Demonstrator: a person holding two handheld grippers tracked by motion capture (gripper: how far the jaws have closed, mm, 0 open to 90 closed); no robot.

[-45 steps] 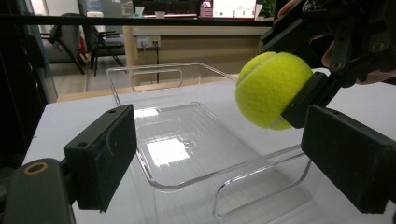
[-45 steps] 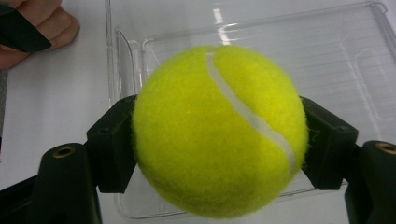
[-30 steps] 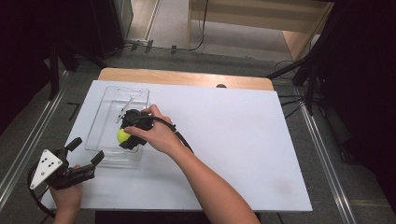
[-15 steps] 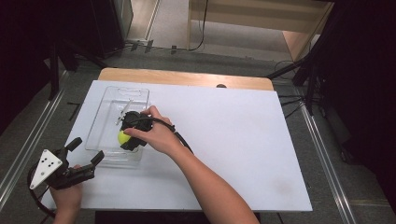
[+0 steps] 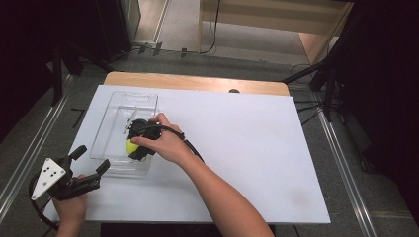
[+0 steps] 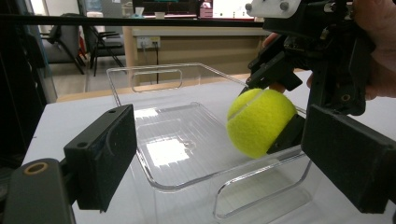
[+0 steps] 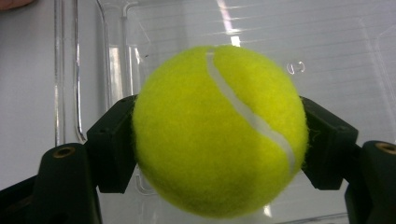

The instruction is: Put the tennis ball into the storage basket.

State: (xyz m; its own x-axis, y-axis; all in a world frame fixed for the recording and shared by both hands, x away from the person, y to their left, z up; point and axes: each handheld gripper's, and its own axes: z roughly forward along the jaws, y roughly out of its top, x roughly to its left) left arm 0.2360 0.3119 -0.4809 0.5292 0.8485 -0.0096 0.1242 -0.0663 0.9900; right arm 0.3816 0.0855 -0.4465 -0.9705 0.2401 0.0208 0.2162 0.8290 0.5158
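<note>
A yellow tennis ball (image 5: 130, 146) (image 7: 219, 130) sits between the jaws of my right gripper (image 5: 133, 149), which is shut on it from both sides. The ball (image 6: 260, 122) is held inside a clear plastic tray (image 5: 111, 129) at the tray's near end, level with the rim. I cannot tell whether it touches the tray floor (image 7: 327, 56). In the left gripper view, the right gripper's fingers (image 6: 273, 74) clamp the ball from above and below. My left gripper (image 5: 93, 157) (image 6: 224, 144) is open and holds nothing. It is just off the tray's near left corner and points at the near wall (image 6: 261, 175).
The tray lies on the left part of a white board (image 5: 247, 143), which has wide bare room to the right. A wooden strip (image 5: 197, 81) runs along the far edge. Metal rails (image 5: 29, 148) and black stands (image 5: 326, 79) flank the table. The right gripper's cable (image 5: 190, 144) trails along the forearm.
The right gripper with the ball has crept slightly toward the tray's near end. The left gripper has stayed in place and open.
</note>
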